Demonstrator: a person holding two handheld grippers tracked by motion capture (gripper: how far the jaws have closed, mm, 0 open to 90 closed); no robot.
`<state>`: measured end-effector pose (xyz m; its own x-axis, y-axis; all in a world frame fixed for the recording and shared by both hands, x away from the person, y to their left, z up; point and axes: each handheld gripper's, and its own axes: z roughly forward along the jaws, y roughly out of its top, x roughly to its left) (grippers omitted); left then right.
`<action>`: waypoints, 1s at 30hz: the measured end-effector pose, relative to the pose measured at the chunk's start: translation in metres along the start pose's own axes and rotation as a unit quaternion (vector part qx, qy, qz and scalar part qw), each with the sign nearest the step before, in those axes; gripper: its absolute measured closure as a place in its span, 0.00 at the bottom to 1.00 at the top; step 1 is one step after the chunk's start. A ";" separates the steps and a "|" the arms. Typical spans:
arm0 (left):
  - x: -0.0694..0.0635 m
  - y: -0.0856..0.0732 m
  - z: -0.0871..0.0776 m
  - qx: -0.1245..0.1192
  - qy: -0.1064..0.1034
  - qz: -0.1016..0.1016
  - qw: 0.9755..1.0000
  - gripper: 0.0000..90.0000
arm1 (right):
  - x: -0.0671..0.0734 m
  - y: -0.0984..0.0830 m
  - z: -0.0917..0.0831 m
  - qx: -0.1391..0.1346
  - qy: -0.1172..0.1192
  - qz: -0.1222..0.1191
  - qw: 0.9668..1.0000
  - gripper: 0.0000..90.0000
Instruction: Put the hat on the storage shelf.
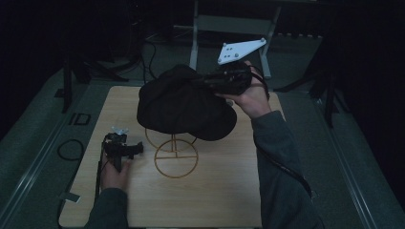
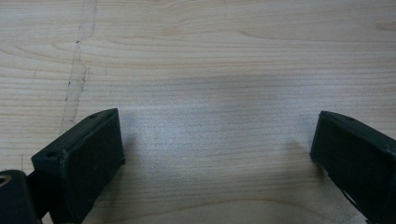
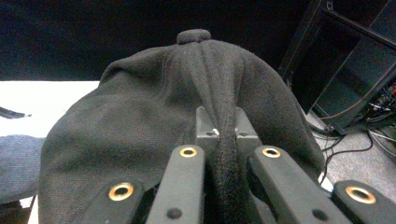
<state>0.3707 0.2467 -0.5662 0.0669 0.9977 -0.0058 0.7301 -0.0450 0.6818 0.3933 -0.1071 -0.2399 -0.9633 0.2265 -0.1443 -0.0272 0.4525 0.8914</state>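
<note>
Found black cap [image 1: 184, 105] pinched by a fold of its crown in clenched right gripper [image 3: 227, 154], hanging just above gold wire stand [image 1: 175, 153], stand at 7 o'clock from that gripper; left gripper [image 2: 215, 154] released, idle on table [image 1: 219, 191], farther off.

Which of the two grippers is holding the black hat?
The right gripper, raised over the wire stand, pinches the black hat. The left gripper rests open on the table.
</note>
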 end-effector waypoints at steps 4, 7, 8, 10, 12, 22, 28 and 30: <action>0.000 0.000 0.000 0.000 0.000 0.000 1.000 0.02 | 0.002 0.001 0.003 0.001 0.004 -0.003 1.000 0.96; 0.000 0.000 0.000 0.000 0.000 0.000 1.000 0.02 | 0.004 0.001 0.006 0.003 0.007 -0.005 1.000 0.96; 0.000 0.000 0.000 0.000 0.000 0.000 1.000 0.02 | 0.005 0.001 0.007 0.005 0.009 -0.006 1.000 0.96; 0.000 0.000 0.000 0.001 0.000 0.000 1.000 0.02 | 0.007 0.001 0.009 0.006 0.011 -0.009 1.000 0.96; 0.000 0.000 0.000 0.001 0.000 0.000 1.000 0.02 | 0.009 0.002 0.012 0.008 0.015 -0.013 1.000 0.96; 0.000 0.000 0.000 -0.002 0.000 -0.001 1.000 0.02 | 0.016 0.000 0.024 0.024 0.026 -0.019 0.999 0.95; 0.000 0.000 0.000 -0.002 0.000 -0.002 1.000 0.02 | 0.017 -0.003 0.035 0.031 0.031 -0.015 0.999 0.95; 0.000 0.000 0.000 -0.002 0.000 -0.001 1.000 0.02 | 0.018 -0.005 0.039 0.035 0.033 -0.015 0.999 0.95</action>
<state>0.3708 0.2465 -0.5665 0.0645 0.9979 -0.0071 0.7278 -0.0421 0.6845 0.3866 -0.0719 -0.2639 -0.9779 0.1554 -0.1399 -0.0398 0.5183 0.8543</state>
